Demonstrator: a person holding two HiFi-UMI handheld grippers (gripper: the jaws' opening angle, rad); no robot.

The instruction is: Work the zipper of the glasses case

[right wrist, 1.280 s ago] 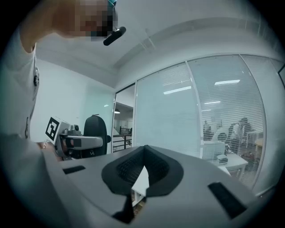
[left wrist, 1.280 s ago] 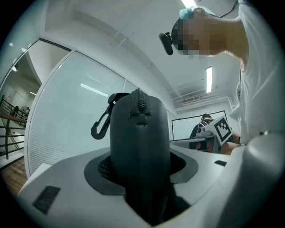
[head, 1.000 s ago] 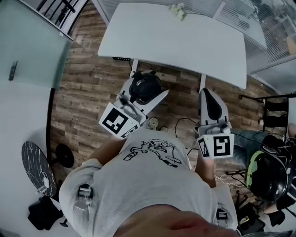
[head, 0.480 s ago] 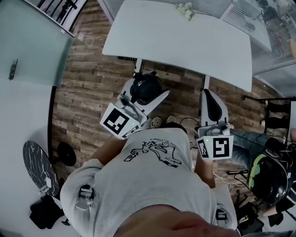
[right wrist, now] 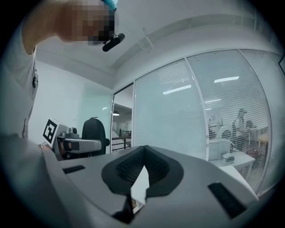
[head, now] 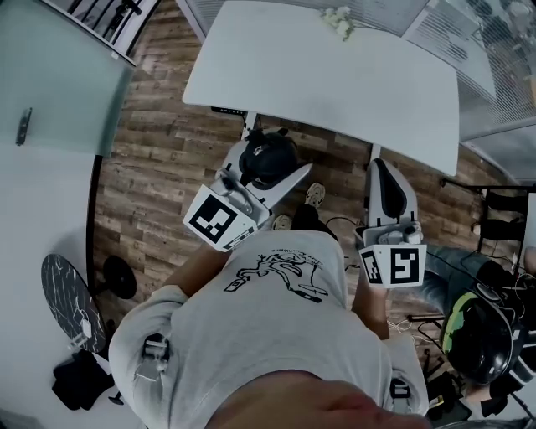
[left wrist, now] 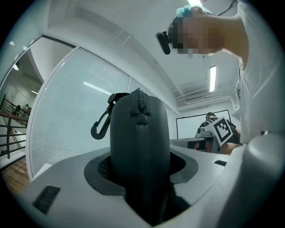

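A black zipped glasses case stands upright between the jaws of my left gripper, which is shut on it. In the left gripper view the case fills the gap, its zipper runs over the top and a black clip hangs at its left. My right gripper is held apart to the right, above the floor, shut with nothing in it. In the right gripper view its pads meet at the tip, and the left gripper's case shows at the left.
A white table stands just ahead, with a small pale object at its far edge. Below is wooden floor. A dark helmet-like object with cables lies at the right. A glass partition is at the left.
Both grippers have drifted slightly toward the table as the person steps forward, and a foot now shows between them. The case stays in the left gripper; the right stays shut.
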